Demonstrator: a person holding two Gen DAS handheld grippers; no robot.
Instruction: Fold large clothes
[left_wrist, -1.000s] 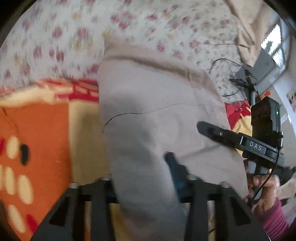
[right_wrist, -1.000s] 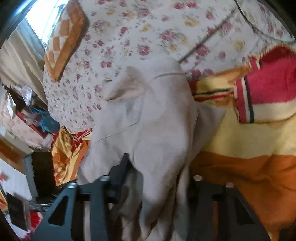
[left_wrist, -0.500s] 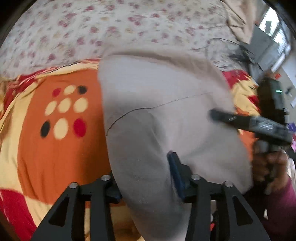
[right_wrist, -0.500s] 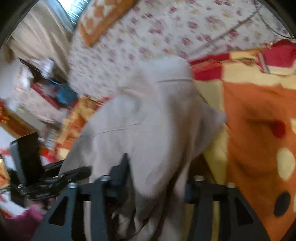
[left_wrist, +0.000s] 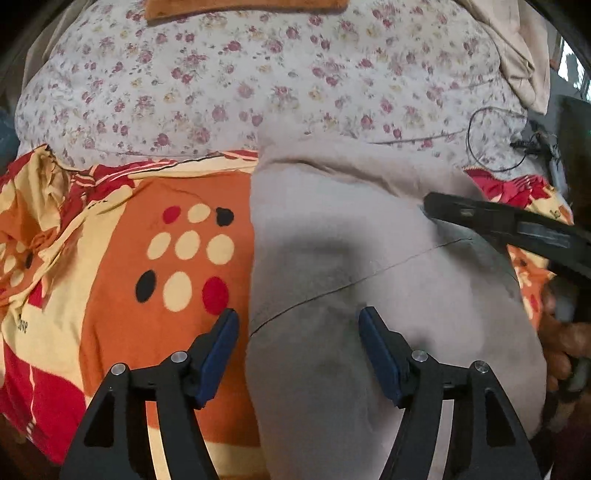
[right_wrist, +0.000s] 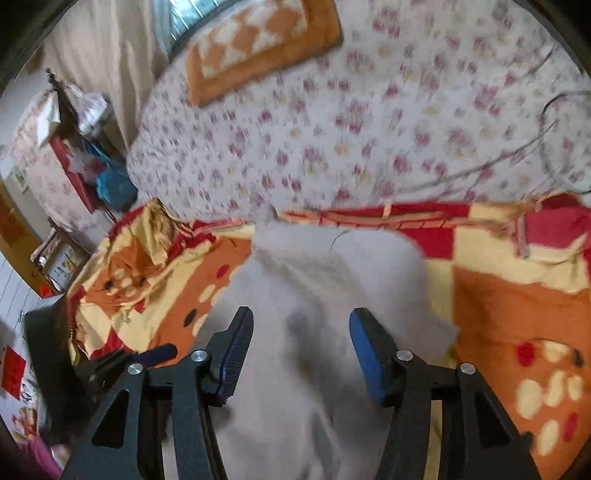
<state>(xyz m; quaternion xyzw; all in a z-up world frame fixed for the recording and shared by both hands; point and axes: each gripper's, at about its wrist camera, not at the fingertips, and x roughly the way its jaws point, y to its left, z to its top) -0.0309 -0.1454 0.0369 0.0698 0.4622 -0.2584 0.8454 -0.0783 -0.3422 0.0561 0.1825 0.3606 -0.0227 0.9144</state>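
Note:
A grey-beige garment (left_wrist: 369, 280) lies folded in a long strip on the orange, yellow and red blanket (left_wrist: 155, 206). My left gripper (left_wrist: 297, 328) hovers over the garment's left edge. Its jaws are opening and its blue pads (left_wrist: 221, 343) touch no cloth. In the right wrist view the same garment (right_wrist: 332, 280) spreads under my right gripper (right_wrist: 301, 328). That gripper's jaws are closing but stand well apart, with nothing pinched between them. One black finger of the right gripper (left_wrist: 491, 221) reaches over the garment's right side, with a hand (left_wrist: 561, 343) behind it.
Beyond the blanket lies a floral bedsheet (left_wrist: 229, 85) with a thin black cable (left_wrist: 491, 136) on it. An orange checked pillow (right_wrist: 258, 44) lies at the far end. A beige cloth (left_wrist: 517, 55) hangs at the upper right. Cluttered furniture (right_wrist: 85, 162) stands beside the bed.
Both grippers were shut on folds of the garment and have let go. The garment now lies flat on the blanket, and both grippers have pulled back from it with jaws apart.

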